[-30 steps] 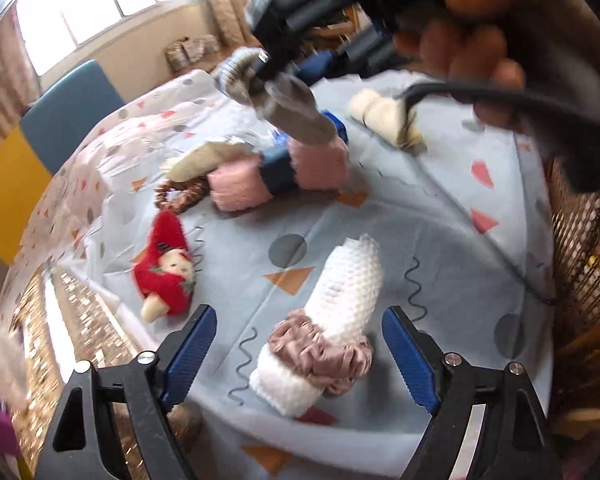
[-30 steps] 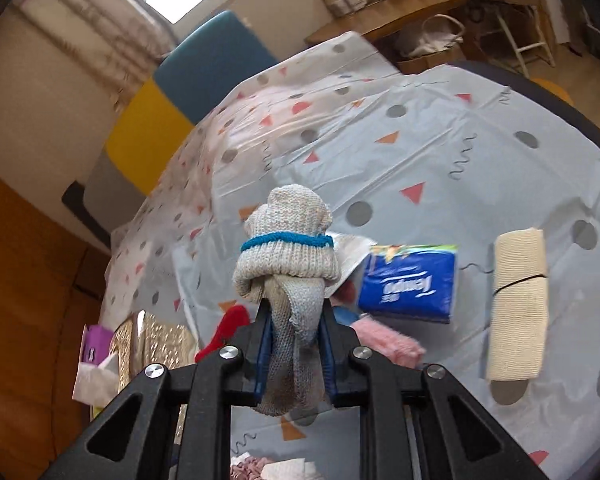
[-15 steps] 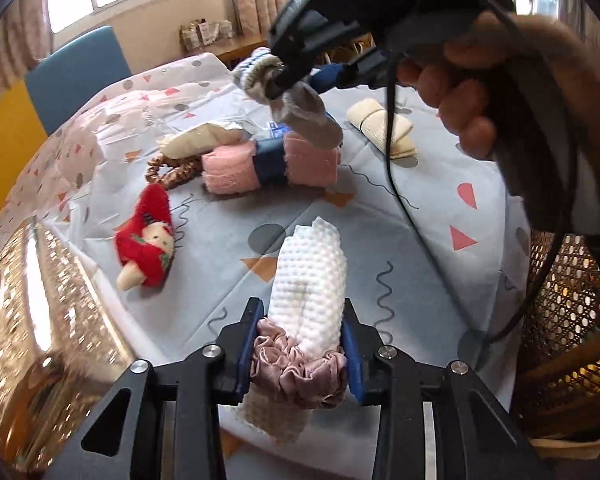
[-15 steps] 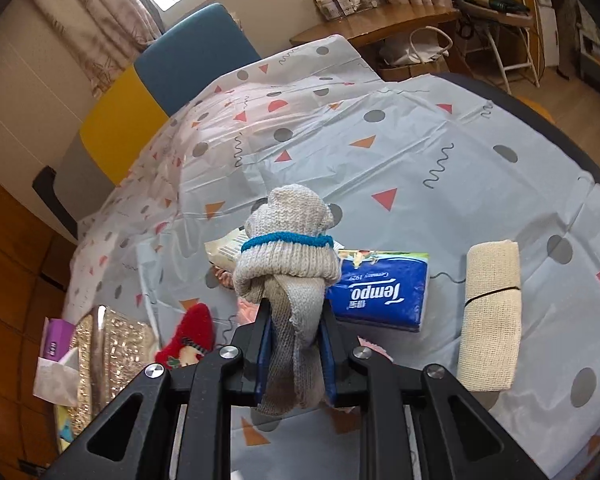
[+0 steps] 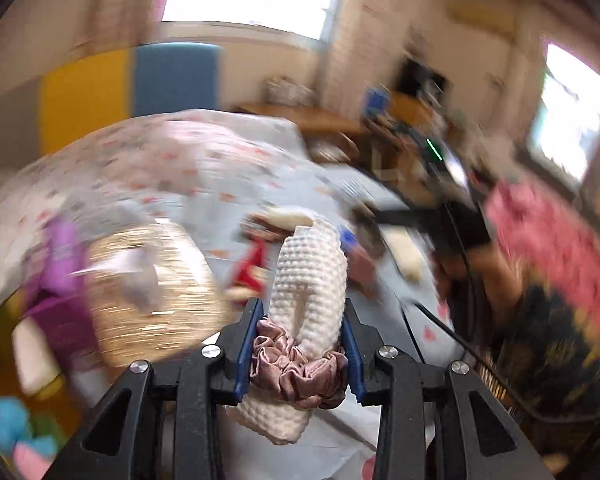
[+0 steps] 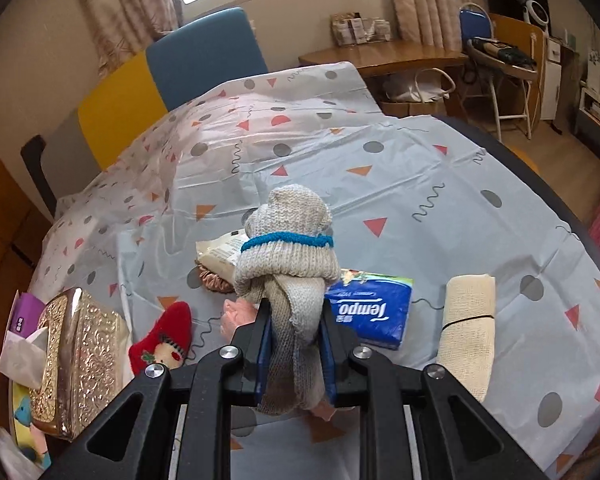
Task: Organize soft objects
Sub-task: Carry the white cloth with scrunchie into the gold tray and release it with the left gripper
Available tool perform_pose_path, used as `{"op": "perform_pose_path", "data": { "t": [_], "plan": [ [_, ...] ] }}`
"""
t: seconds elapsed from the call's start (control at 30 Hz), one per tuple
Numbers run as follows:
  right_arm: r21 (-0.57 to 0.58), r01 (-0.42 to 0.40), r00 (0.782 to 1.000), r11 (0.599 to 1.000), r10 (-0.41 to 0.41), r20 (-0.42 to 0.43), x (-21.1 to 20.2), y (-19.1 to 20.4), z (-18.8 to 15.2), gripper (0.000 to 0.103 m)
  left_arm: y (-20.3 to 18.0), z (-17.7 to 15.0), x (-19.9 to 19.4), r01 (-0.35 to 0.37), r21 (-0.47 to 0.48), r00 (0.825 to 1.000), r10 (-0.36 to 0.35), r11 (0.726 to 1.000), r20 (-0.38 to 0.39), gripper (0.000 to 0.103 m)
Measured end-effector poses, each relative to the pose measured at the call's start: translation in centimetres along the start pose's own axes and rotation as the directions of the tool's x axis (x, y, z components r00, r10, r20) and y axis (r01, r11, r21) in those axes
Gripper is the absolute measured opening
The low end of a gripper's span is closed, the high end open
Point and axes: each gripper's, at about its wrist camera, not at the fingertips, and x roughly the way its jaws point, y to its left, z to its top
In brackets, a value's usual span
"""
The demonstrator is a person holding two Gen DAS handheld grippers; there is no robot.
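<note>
In the blurred left wrist view my left gripper (image 5: 300, 344) is shut on a white knitted roll (image 5: 310, 272) bound by a dusty-pink scrunchie (image 5: 296, 368), held up above the table. My right gripper (image 6: 294, 344) is shut on a grey knitted sock bundle (image 6: 288, 236) with a blue band, lifted over the patterned tablecloth (image 6: 400, 168). Under and around it lie a red doll (image 6: 166, 336), a pink fuzzy roll (image 6: 236, 314), a brown scrunchie (image 6: 212, 280), a cream packet (image 6: 220, 252) and a beige rolled cloth (image 6: 466, 332).
A blue tissue pack (image 6: 370, 312) lies right of the sock. A gold tissue box (image 6: 76, 356) stands at the table's left edge, with a purple pack (image 6: 22, 316) behind it. Chairs in yellow (image 6: 116, 104) and blue (image 6: 204, 56) stand at the far side.
My left gripper closed on the white roll with the scrunchie and lifted it off the table, swinging left toward the gold box. The right gripper held the sock bundle nearly still.
</note>
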Motion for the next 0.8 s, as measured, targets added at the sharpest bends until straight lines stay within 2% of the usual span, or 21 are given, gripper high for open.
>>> {"op": "perform_pose_path", "data": {
  "t": [0.07,0.1,0.13,0.2,0.23,0.3,0.37,0.43,0.47,0.5,0.6,0.7,0.73,0.8],
  "plan": [
    [-0.014,0.014,1.0,1.0,-0.014,-0.001,0.0,0.2,-0.1,0.02,4.3,0.3,-2.4,-0.044,-0.157,0.998,0.05,0.987,0.033,0.038],
    [-0.015,0.021,1.0,1.0,-0.021,0.003,0.0,0.2,-0.1,0.02,6.8,0.3,-3.4,-0.07,-0.244,0.996,0.082,0.967,0.039,0.038],
    [-0.014,0.027,1.0,1.0,-0.026,0.01,-0.2,0.1,-0.1,0.02,9.6,0.1,-4.3,-0.106,-0.342,0.992,0.124,0.934,0.031,0.038],
    [-0.018,0.042,0.999,0.999,-0.042,0.024,-0.4,0.1,-0.1,0.02,14.4,-0.6,-5.2,-0.195,-0.476,0.976,0.216,0.858,-0.01,0.038],
    [-0.017,0.042,0.999,0.999,-0.041,0.022,-0.4,0.1,-0.1,0.02,16.9,-1.1,-5.7,-0.242,-0.537,0.964,0.263,0.808,-0.039,0.038],
    [-0.023,0.04,0.999,0.999,-0.04,0.016,-0.3,0.3,-0.2,0.02,20.9,-2.2,-6.2,-0.273,-0.64,0.952,0.295,0.718,-0.074,0.038],
    [-0.043,0.048,0.999,0.998,-0.047,0.016,-0.2,0.8,-0.2,0.02,24.0,-3.0,-6.2,-0.316,-0.697,0.936,0.332,0.644,-0.117,0.038],
    [-0.057,0.05,0.999,0.997,-0.049,0.012,-0.1,1.1,-0.3,0.02,26.0,-3.4,-5.8,-0.346,-0.722,0.924,0.351,0.599,-0.151,0.038],
    [-0.064,0.053,0.999,0.997,-0.052,0.01,-0.1,1.2,-0.3,0.02,26.9,-3.7,-5.6,-0.347,-0.75,0.922,0.351,0.563,-0.163,0.039],
    [-0.07,0.056,0.998,0.996,-0.055,0.009,0.0,1.3,-0.3,0.02,27.9,-4.1,-5.3,-0.339,-0.787,0.924,0.341,0.516,-0.174,0.039],
    [-0.075,0.062,0.998,0.995,-0.062,0.001,0.2,1.4,-0.4,0.02,29.8,-4.8,-4.4,-0.311,-0.85,0.932,0.313,0.424,-0.185,0.04],
    [-0.078,0.063,0.998,0.995,-0.063,-0.001,0.2,1.4,-0.5,0.02,31.3,-5.7,-3.9,-0.242,-0.908,0.951,0.269,0.342,-0.153,0.046],
    [-0.081,0.066,0.998,0.995,-0.066,-0.002,0.3,1.4,-0.5,0.02,31.5,-5.7,-3.8,-0.233,-0.916,0.953,0.266,0.325,-0.148,0.047],
    [-0.086,0.068,0.998,0.994,-0.069,-0.008,0.4,1.4,-0.6,0.02,31.6,-5.6,-3.4,-0.248,-0.911,0.948,0.274,0.329,-0.16,0.054]
  ]
}}
